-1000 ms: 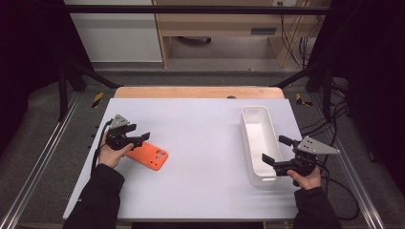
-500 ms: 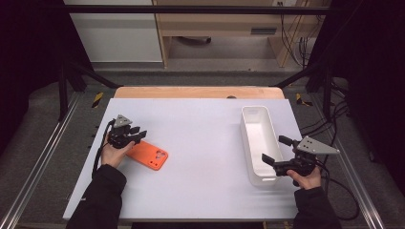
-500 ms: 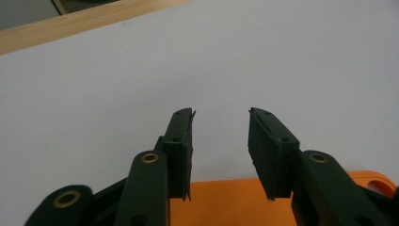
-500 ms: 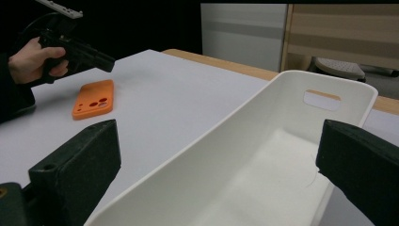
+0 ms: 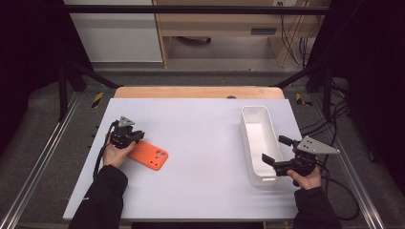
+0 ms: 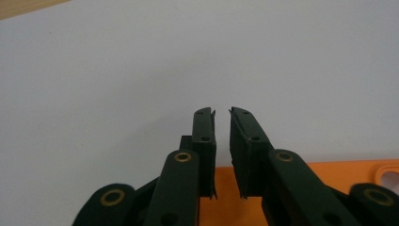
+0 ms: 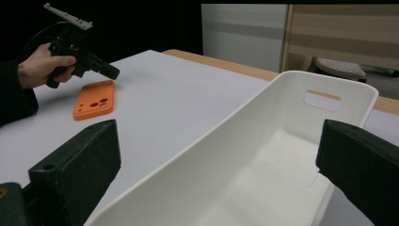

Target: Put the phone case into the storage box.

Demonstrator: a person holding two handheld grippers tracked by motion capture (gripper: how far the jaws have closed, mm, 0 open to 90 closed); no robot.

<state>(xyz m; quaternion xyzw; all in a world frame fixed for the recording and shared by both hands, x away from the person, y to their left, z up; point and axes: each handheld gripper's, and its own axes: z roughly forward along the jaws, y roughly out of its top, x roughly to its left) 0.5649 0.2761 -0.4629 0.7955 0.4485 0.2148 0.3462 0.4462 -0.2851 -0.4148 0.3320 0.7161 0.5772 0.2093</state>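
Note:
An orange phone case [image 5: 149, 155] lies flat on the white table, camera cut-outs toward the right. My left gripper [image 5: 136, 136] hovers over the case's left end; its jaws have just been closing and stand almost together, with nothing between them. In the left gripper view the case [image 6: 329, 172] shows beneath and behind the jaws of that gripper [image 6: 222, 113]. My right gripper [image 5: 273, 149] is open wide beside the near end of a white bin [image 5: 248, 119]. In the right gripper view the bin's rim [image 7: 291, 80] runs between the spread jaws, untouched, with the case [image 7: 94, 100] far off.
The white tabletop [image 5: 205, 129] has a wooden strip [image 5: 198, 92] along its far edge. Metal frame rails run down both sides. The bin holds nothing that I can see.
The left gripper's jaws have come together from wide open, and the hand has shifted slightly toward the case. The right gripper has stayed put.

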